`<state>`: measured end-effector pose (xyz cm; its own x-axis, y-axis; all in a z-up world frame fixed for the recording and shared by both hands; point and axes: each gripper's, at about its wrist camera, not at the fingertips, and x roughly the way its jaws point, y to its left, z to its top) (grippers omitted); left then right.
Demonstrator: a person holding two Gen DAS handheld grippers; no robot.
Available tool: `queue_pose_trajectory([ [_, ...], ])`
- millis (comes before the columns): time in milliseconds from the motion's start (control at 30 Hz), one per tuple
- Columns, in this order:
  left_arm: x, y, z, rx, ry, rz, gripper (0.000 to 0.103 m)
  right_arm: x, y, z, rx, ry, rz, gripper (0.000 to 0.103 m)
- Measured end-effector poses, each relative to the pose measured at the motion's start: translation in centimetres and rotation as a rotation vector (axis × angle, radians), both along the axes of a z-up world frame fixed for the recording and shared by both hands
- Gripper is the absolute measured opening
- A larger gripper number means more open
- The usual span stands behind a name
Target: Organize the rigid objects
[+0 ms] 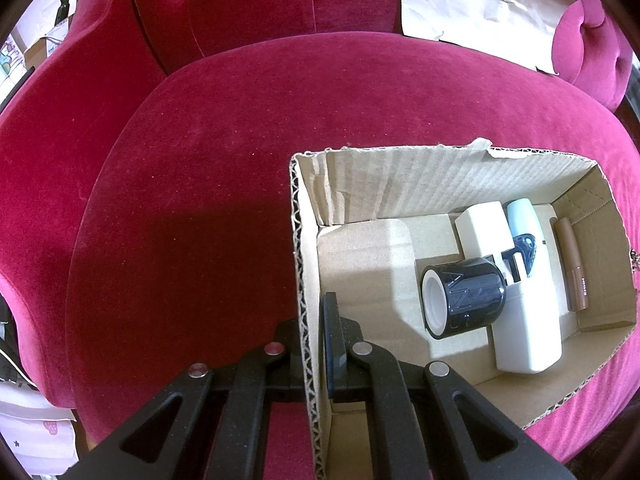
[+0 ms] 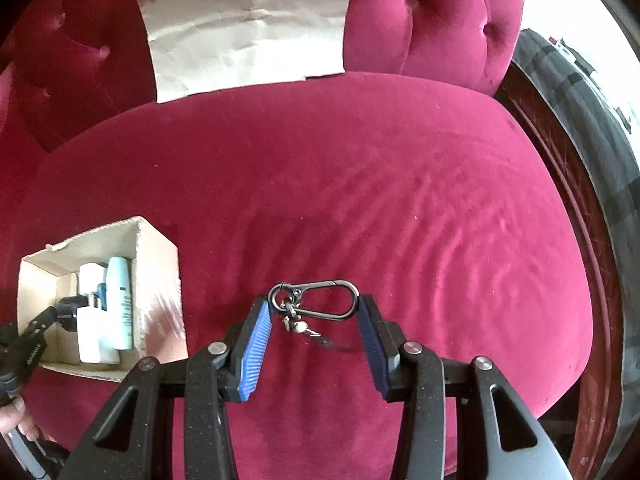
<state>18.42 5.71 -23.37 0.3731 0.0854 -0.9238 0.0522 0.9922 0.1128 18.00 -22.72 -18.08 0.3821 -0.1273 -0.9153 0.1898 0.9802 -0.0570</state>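
Note:
An open cardboard box [image 1: 360, 184] sits on a red velvet seat. My left gripper [image 1: 314, 332] is shut on the box's left wall [image 1: 304, 280]. Inside lie a black tape roll [image 1: 464, 300], a white bottle [image 1: 524, 328], a pale blue tube [image 1: 524, 216] and a brown tube [image 1: 574, 264]. In the right wrist view the box [image 2: 156, 264] is at the left. A dark metal carabiner keyring [image 2: 320, 300] lies on the seat between the blue pads [image 2: 254, 344] of my open right gripper [image 2: 316, 312].
The red velvet seat cushion [image 2: 400, 200] has a tufted backrest [image 2: 420, 20] behind it. A sheet of crumpled brown paper [image 2: 248, 28] leans against the backrest. A dark wooden edge [image 2: 580, 240] runs along the seat's right side.

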Motion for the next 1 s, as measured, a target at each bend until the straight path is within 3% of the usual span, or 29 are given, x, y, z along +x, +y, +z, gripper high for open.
queue_pose_trajectory([
  [433,0.0,0.0,0.0,0.0,0.0,0.0,0.004,0.1,2.5,3.7,0.003,-0.064,0.07,0.047],
  [1000,0.0,-0.2,0.1,-0.001,-0.001,0.0,0.004,1.2,8.8,9.0,0.037,-0.158,0.22,0.047],
])
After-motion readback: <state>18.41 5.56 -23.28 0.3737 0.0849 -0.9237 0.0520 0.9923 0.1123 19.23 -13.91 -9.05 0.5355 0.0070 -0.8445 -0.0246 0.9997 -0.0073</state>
